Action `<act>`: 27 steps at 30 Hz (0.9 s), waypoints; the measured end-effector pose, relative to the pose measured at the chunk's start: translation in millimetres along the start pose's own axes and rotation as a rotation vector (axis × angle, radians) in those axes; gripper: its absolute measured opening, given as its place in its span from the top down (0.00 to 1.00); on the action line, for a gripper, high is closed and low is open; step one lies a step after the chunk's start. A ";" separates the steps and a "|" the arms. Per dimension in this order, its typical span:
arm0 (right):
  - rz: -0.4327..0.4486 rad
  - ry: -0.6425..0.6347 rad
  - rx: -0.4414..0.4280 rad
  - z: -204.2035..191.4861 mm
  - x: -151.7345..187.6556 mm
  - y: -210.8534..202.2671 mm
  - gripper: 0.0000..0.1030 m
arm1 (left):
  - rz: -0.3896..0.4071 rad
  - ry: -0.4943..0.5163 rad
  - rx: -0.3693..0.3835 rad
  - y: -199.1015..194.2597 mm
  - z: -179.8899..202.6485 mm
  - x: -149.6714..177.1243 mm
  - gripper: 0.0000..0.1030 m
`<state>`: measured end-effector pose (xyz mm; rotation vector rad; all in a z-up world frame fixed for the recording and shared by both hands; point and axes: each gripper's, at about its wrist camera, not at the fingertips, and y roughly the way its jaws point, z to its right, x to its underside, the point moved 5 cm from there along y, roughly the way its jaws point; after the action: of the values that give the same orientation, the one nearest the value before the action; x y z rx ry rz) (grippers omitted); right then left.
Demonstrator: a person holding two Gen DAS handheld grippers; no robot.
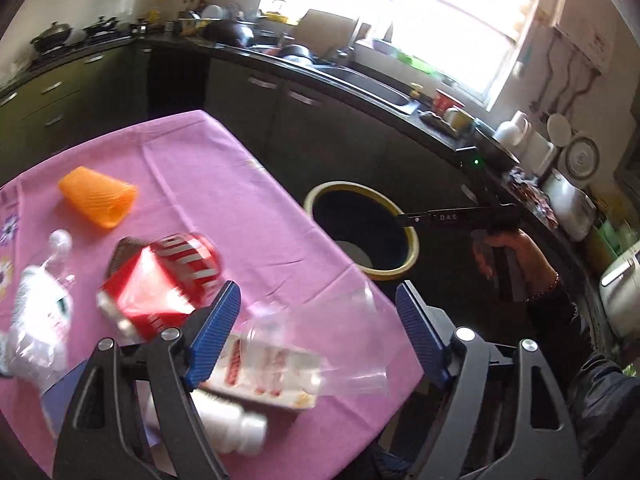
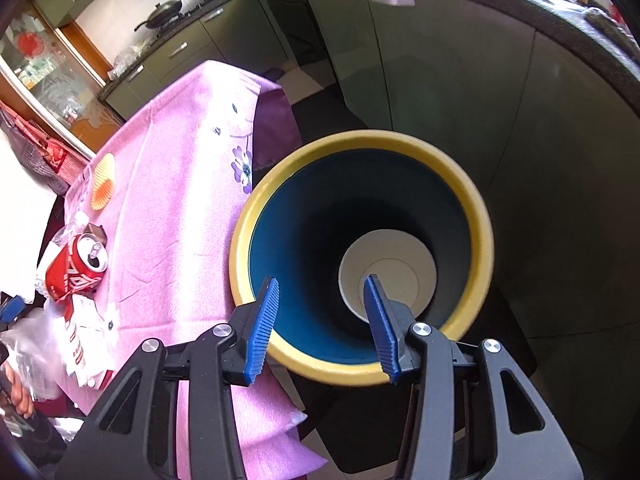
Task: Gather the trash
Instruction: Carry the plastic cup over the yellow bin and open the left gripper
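My left gripper (image 1: 318, 296) is open above the near edge of the pink-clothed table (image 1: 224, 184). A clear plastic cup (image 1: 328, 344) lies between and just below its fingers, over a white and red carton (image 1: 264, 376). A crushed red can (image 1: 160, 280), a clear plastic bottle (image 1: 40, 320), a white bottle (image 1: 228, 420) and an orange ribbed cup (image 1: 100, 196) lie on the cloth. My right gripper (image 2: 324, 280) is open and empty over the yellow-rimmed bin (image 2: 240, 240), which holds a white paper cup (image 2: 396, 264). The bin also shows in the left wrist view (image 1: 412, 236).
Dark kitchen cabinets and a cluttered counter with a sink (image 1: 372, 84) run behind the table and bin. The bin stands on the floor beside the table's right edge. The red can (image 2: 76, 272) and orange cup (image 2: 102, 184) also show in the right wrist view.
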<state>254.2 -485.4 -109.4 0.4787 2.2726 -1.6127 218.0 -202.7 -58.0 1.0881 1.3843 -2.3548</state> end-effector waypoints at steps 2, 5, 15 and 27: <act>0.035 0.002 -0.001 5.8 4.0 -17.7 0.56 | -0.012 0.032 0.030 28.4 21.3 -16.6 0.28; 0.089 0.025 -0.015 15.3 9.6 -40.4 0.56 | -0.024 0.071 0.037 68.6 40.1 -36.2 0.28; 0.211 0.198 -0.101 0.3 88.0 17.4 0.61 | -0.050 0.043 -0.012 88.2 33.8 -31.5 0.28; 0.337 0.237 -0.106 -19.6 65.0 12.8 0.67 | -0.048 0.033 -0.055 78.7 17.2 -24.4 0.27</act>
<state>200.5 -457.0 -142.3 1.0107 2.2706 -1.3209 266.5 -264.0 -89.4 1.0955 1.4941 -2.3263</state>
